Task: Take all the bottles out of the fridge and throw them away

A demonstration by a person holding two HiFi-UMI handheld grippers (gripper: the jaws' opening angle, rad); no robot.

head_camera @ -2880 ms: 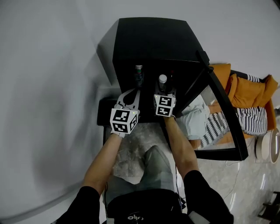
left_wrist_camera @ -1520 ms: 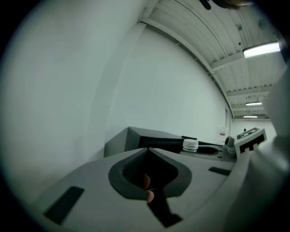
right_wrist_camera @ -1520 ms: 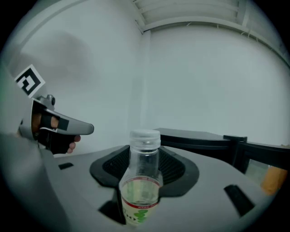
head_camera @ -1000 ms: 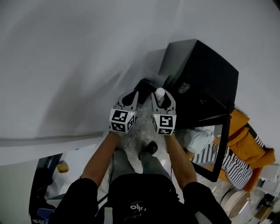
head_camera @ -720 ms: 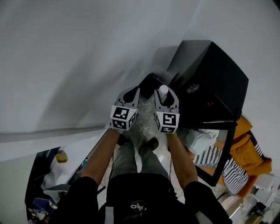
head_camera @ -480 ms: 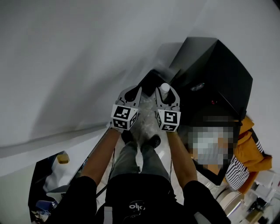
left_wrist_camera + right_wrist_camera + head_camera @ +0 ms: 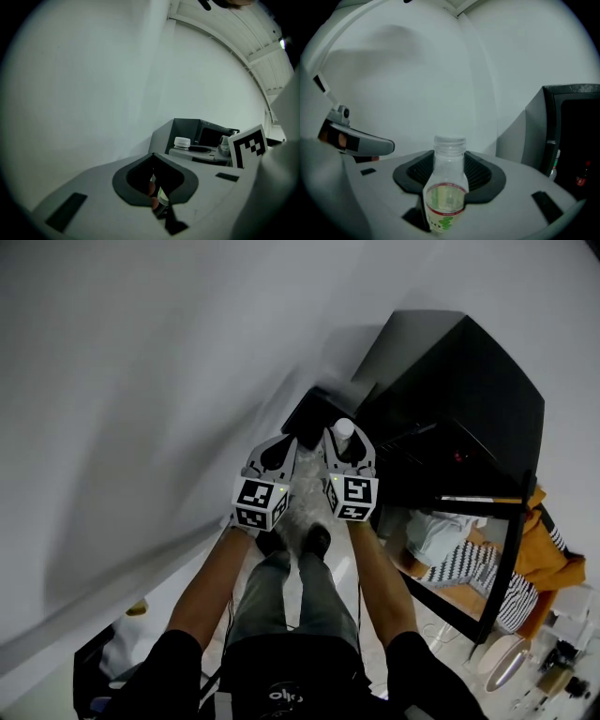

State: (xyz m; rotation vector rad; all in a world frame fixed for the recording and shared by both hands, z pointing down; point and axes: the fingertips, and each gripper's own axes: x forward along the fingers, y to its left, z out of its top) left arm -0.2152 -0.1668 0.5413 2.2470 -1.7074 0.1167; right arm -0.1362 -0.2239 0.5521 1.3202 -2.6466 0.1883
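My right gripper (image 7: 342,442) is shut on a clear bottle (image 7: 447,187) with a white cap (image 7: 344,428) and a red and green label, held upright by its shoulder. Close to its left is my left gripper (image 7: 287,446), jaws shut and empty; only a scrap of a green-labelled thing shows through the hole between its fingers (image 7: 161,201). Both hang over the floor just left of the black fridge (image 7: 459,395), in front of a low black bin (image 7: 314,412). More bottles (image 7: 555,164) stand inside the fridge.
The fridge door (image 7: 492,563) stands open to the right. A white wall (image 7: 141,381) runs along the left. A crinkled clear bag (image 7: 305,486) lies on the floor by the person's shoes (image 7: 317,540). Orange and striped cushions (image 7: 539,540) sit at far right.
Both grippers left the fridge and swung to its left, the bottle still in the right one. Over the last second they sank side by side towards the black bin.
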